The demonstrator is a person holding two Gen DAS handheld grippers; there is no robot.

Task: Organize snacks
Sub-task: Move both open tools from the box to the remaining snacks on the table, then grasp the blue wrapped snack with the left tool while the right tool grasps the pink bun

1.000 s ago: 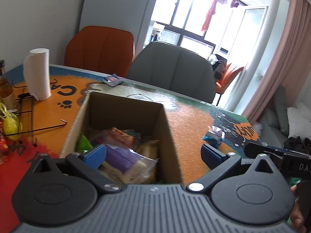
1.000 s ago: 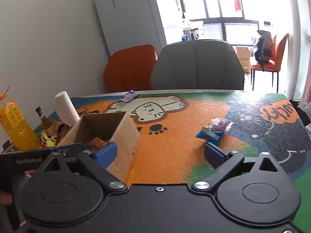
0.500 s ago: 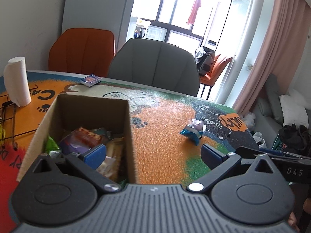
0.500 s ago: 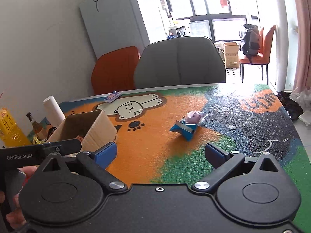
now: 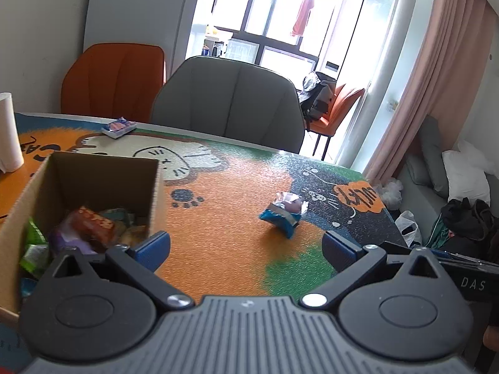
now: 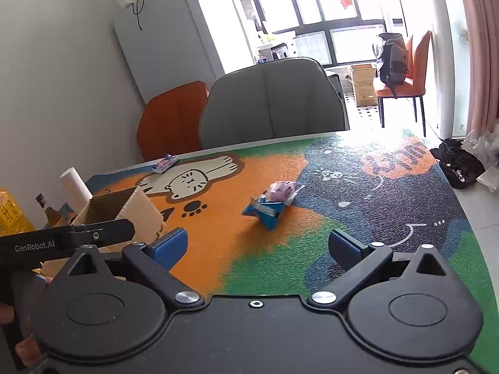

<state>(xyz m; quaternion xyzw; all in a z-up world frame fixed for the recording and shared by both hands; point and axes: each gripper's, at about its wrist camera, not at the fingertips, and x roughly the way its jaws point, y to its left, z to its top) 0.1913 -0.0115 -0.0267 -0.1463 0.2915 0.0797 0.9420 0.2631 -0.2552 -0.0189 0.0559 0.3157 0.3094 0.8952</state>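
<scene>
Both the left hand-held gripper (image 5: 246, 244) and right hand-held gripper (image 6: 259, 244) are hanging released over the table (image 6: 389, 205), facing two touching snack packets (image 6: 273, 201) near the box (image 5: 93, 180); one grab is risking a dropped packet.

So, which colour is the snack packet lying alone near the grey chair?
The snack packet is blue and white with a pink-red middle; the left wrist view shows it best.
</scene>
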